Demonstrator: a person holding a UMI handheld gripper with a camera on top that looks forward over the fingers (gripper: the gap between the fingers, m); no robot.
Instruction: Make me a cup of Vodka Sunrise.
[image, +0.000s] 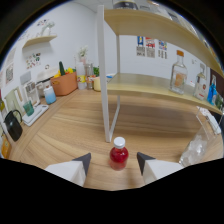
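The gripper (114, 161) is spread wide, its two pale blocky fingers (70, 172) ending in dark wedge-shaped tips that point inward; between those tips, with a clear gap at each side, stands a small round bottle of red liquid with a white screw cap (119, 154), upright on its own base on the light wooden tabletop (75, 125), whose grain runs in long pale planks; just beyond the bottle rises the slim white metal post (104, 75) of a two-tier wooden shelf unit (150, 85), the boards smooth and blond like the table; on the lower board, well off to the right, sits a square-shouldered clear glass bottle with an orange label and a cork-coloured stopper (179, 72), with further bottles beside it at the shelf's far end, too small to tell apart; close by the right finger a crinkled clear plastic or glass object (195, 150) glints on the table; far across the table to the left lie an orange rounded tub (64, 84), a pale blue tumbler (50, 95) and a black handled jug (12, 125); the white wall behind carries small posters (150, 47).
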